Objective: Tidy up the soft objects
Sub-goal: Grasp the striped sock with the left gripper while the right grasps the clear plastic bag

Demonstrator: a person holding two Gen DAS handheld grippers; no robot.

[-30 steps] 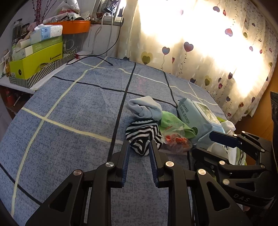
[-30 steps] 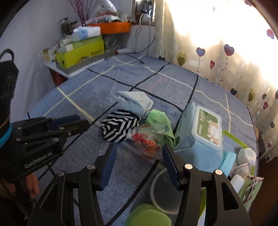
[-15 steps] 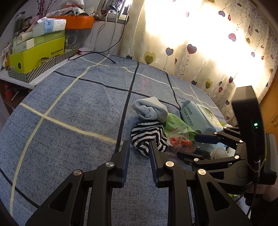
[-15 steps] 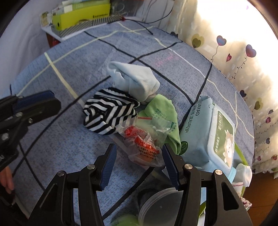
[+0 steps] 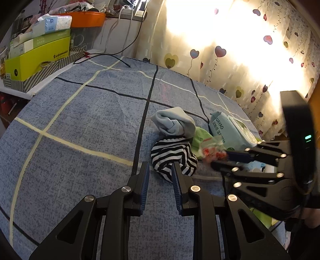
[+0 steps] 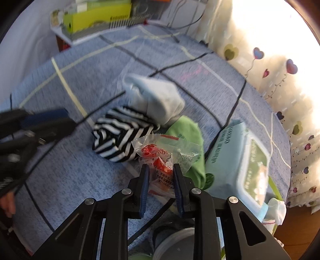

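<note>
A black-and-white striped sock (image 5: 172, 156) (image 6: 118, 136) lies on the blue checked tablecloth (image 5: 80, 120), with a pale blue sock (image 5: 174, 122) (image 6: 158, 98) behind it and a green cloth (image 5: 200, 138) (image 6: 188, 130) to its right. A clear plastic snack bag with red contents (image 6: 162, 158) (image 5: 212, 150) lies on the green cloth. My left gripper (image 5: 160, 170) is open, its fingertips at the striped sock's near edge. My right gripper (image 6: 161, 174) has narrowed around the near end of the snack bag; contact is unclear.
A pale blue wet-wipes pack (image 6: 238, 160) (image 5: 230, 130) lies to the right. A clear round tub (image 6: 176, 246) sits by my right gripper. Yellow-green boxes (image 5: 38, 56) and an orange tray (image 5: 88, 18) stand at the back left. A heart-print curtain (image 5: 240, 50) hangs behind.
My right gripper moved forward and down over the snack bag and its jaws narrowed around it. My left gripper stayed near the striped sock with little movement.
</note>
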